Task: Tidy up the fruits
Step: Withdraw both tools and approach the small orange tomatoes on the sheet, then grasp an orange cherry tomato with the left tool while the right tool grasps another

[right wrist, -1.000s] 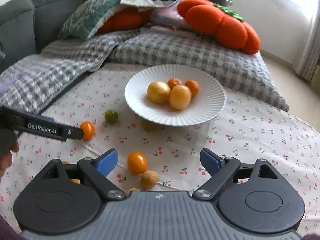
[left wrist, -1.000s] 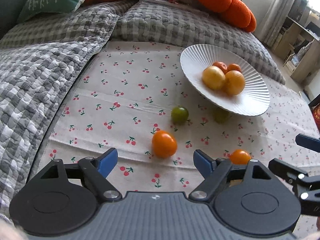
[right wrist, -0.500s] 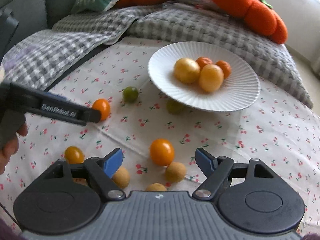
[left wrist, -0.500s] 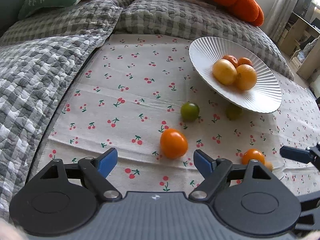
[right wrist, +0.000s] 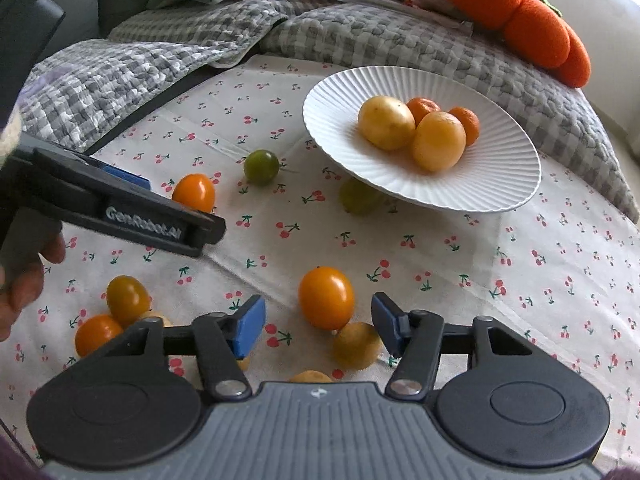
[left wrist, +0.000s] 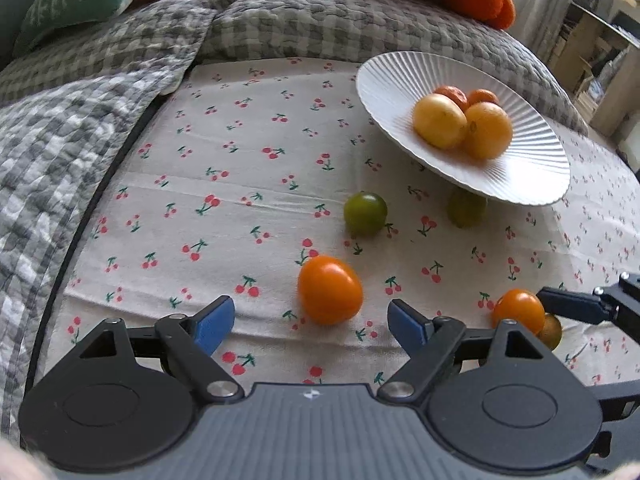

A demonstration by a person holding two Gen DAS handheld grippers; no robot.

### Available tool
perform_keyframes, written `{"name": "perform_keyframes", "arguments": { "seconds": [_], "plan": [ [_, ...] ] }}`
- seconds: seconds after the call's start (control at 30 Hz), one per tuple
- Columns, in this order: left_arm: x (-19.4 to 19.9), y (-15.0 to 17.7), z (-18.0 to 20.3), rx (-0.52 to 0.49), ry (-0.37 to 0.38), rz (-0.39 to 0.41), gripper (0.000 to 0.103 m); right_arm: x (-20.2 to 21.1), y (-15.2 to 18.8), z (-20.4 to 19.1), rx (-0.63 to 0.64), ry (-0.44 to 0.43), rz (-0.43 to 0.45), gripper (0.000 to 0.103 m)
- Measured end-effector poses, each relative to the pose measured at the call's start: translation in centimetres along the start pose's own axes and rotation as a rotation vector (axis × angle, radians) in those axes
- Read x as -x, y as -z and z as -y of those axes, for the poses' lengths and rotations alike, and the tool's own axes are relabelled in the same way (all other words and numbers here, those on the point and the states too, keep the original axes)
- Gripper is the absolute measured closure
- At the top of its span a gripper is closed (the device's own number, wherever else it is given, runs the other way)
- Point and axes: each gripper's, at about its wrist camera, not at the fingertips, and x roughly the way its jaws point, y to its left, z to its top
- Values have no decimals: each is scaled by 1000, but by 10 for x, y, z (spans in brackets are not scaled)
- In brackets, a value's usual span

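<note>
A white ribbed plate (left wrist: 396,76) (right wrist: 504,184) holds several yellow and orange fruits. My left gripper (left wrist: 311,325) is open, low over the cherry-print cloth, with an orange tomato (left wrist: 330,290) just ahead between its fingers. My right gripper (right wrist: 318,325) is open around another orange tomato (right wrist: 326,297); a small yellow-brown fruit (right wrist: 356,345) lies beside its right finger. A dark green tomato (left wrist: 365,214) (right wrist: 261,167) and a pale green one (left wrist: 464,212) (right wrist: 358,197), half under the plate, lie on the cloth. The left gripper also shows in the right wrist view (right wrist: 200,228).
More orange tomatoes (right wrist: 114,316) lie at the cloth's near left. A grey checked quilt (left wrist: 72,128) borders the cloth on the left and back, with orange pumpkin cushions (right wrist: 520,16) behind. The right gripper's finger (left wrist: 576,304) reaches in beside another orange tomato (left wrist: 518,310).
Both grippers have moved forward and down toward the cloth. Each orange tomato now sits closer between its gripper's fingers. The right gripper's jaws have narrowed a little.
</note>
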Motion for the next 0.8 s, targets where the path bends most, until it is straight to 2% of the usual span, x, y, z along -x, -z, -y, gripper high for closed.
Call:
{"name": "perform_keyframes", "arguments": {
  "seconds": [0.1,0.17,0.33,0.43,0.6,0.67,0.73,0.8],
  "plan": [
    [-3,-1,2,-10,9,11,27,-2,-1,1,-2,-4,0,54],
    [-3,-3,0,3,24,13,27,-4,-1,2,-13,-22,-9,67],
    [-5,-7,-9,64,56,18,27,-5,-2,2,-16,-40,-5,74],
    [-5,-7,-9,61,54,24,30,-5,-3,3,-18,-44,-3,75],
    [-4,-5,-3,14,40,37,46,-5,-2,3,-25,-49,1,75],
    [-3,-5,-1,-3,48,41,66,-6,-2,3,-28,-45,5,75],
    [-2,-5,-1,-2,71,40,79,-6,-2,3,-31,-41,9,75],
    [-2,-6,-3,5,88,35,80,-6,-2,3,-33,-41,15,75]
  ]
}}
